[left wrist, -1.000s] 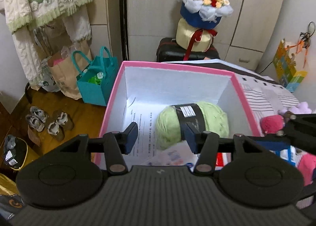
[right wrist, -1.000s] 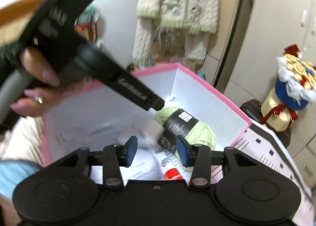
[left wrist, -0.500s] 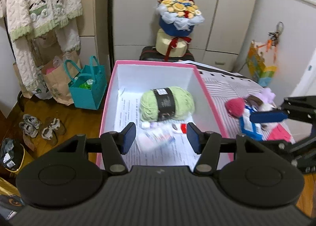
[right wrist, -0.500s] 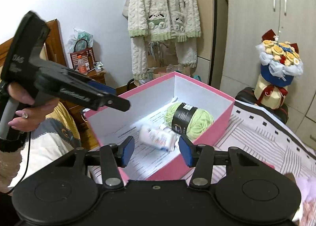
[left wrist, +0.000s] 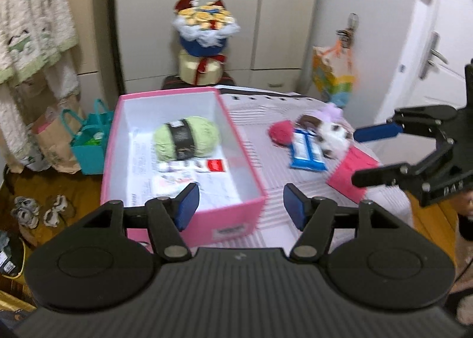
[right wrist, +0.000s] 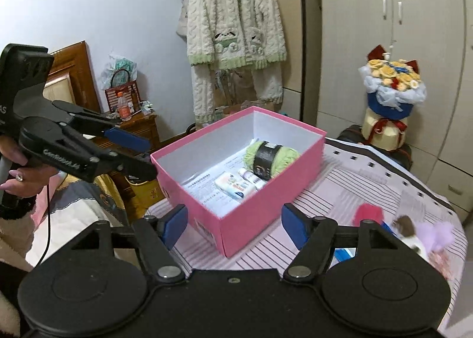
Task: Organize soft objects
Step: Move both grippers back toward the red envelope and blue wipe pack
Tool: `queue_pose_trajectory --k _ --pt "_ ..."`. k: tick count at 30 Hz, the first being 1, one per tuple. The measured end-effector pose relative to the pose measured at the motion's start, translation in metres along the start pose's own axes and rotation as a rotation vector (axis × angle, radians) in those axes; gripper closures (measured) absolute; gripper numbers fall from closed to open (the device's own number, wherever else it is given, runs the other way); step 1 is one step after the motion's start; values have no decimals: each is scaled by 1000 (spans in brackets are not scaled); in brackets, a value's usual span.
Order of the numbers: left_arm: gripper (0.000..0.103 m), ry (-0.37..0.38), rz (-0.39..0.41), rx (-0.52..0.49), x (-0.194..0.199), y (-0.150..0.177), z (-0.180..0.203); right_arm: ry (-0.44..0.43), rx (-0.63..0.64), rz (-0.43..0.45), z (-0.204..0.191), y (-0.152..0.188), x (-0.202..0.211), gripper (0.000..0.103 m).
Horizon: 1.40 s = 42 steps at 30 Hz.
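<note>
green yarn ball (left wrist: 185,137) and small packets (left wrist: 193,166) inside pink box (left wrist: 236,143)

one brand name legible on the left tongs (right wrist: 139,157)
"genrobot.ai" runs in white along its black arm; box papers and yarn label too blurred.

Home bedroom. Built-in cream wardrobe doors (right wrist: 393,42) along the wall; knitted cardigan (right wrist: 233,22) on a hanger; wooden nightstand (right wrist: 142,128) with clutter beside a headboard. Shoes (left wrist: 38,211) and shopping bags (left wrist: 88,143) on wood floor. Gift bouquet (left wrist: 204,27) on a suitcase. Striped cloth (right wrist: 354,187) over the table.
</note>
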<state>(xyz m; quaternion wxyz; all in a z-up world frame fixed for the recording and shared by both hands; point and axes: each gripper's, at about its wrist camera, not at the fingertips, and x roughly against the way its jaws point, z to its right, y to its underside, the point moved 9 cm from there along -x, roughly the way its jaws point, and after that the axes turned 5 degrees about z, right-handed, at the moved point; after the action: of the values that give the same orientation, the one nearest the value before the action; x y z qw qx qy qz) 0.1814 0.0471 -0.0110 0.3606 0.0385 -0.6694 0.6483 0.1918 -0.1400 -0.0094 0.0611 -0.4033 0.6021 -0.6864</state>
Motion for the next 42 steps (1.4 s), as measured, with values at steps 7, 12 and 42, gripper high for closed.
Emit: queue_pose_trajectory --k 7,12,42 --pt "40 100 -27 -28 -9 8 49 112 -50 27 37 28 44 26" --pt "40 175 -87 -48 -38 18 87 196 -106 36 74 56 63 26" --pt "59 202 -212 93 -236 74 189 334 -304 -88 270 178 -11 25"
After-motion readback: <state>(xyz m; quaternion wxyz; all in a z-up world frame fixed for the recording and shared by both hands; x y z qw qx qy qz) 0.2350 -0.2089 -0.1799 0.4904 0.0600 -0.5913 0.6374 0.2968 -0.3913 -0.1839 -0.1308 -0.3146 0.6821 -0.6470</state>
